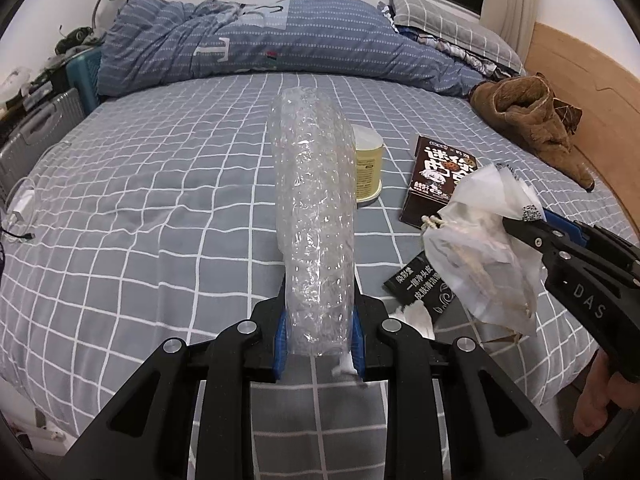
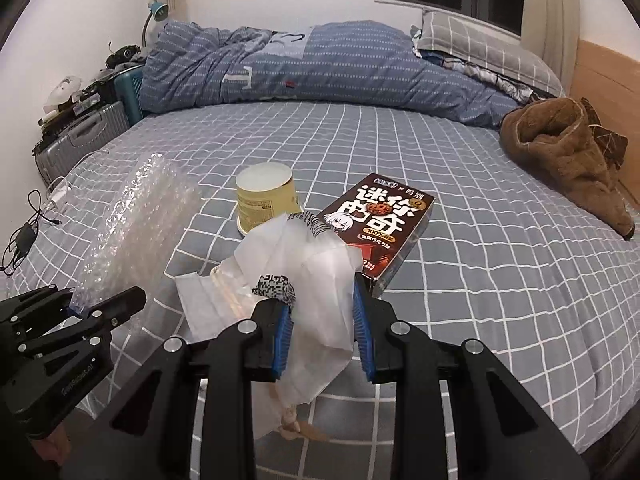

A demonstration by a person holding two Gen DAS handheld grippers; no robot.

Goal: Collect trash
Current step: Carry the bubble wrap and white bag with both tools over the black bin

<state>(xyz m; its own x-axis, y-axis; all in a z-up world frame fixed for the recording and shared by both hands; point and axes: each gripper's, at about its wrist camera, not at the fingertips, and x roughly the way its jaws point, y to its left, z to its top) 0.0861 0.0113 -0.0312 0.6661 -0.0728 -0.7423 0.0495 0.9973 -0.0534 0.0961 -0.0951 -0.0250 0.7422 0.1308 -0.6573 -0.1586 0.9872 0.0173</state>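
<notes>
Two sets of fingers grip bubble wrap (image 1: 316,216) and a plastic bag (image 2: 316,296), cup (image 2: 266,204) and box (image 2: 380,228) beyond.

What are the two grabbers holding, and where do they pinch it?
Left gripper pinches the bubble wrap at its near end. Right gripper pinches the crumpled white bag around its middle.
</notes>
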